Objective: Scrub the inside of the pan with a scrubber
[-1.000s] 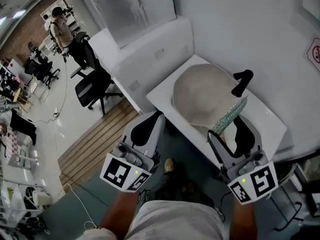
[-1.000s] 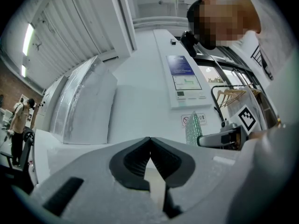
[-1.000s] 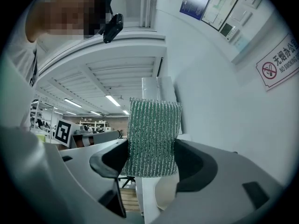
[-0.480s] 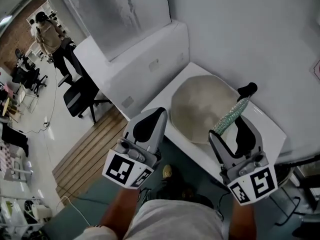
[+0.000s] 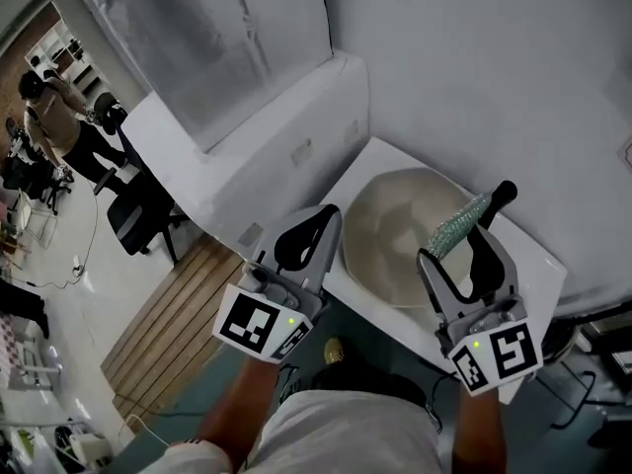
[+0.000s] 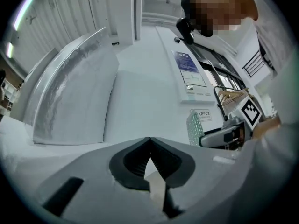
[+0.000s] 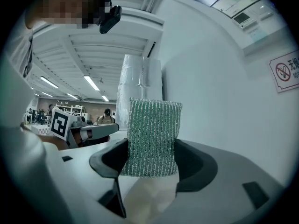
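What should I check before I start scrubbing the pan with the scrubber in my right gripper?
1. Scrubber clamped in the right gripper: ok, the jaws press on it and its end sticks out.
2. Left gripper free: ok, shut on nothing.
3. Pan on the white counter, inside facing up: ok.
4. Scrubber on the pan's inside: not ok, it is in the air, pointing toward the wall.
5. Pan handle steadied: not ok, neither gripper holds it.
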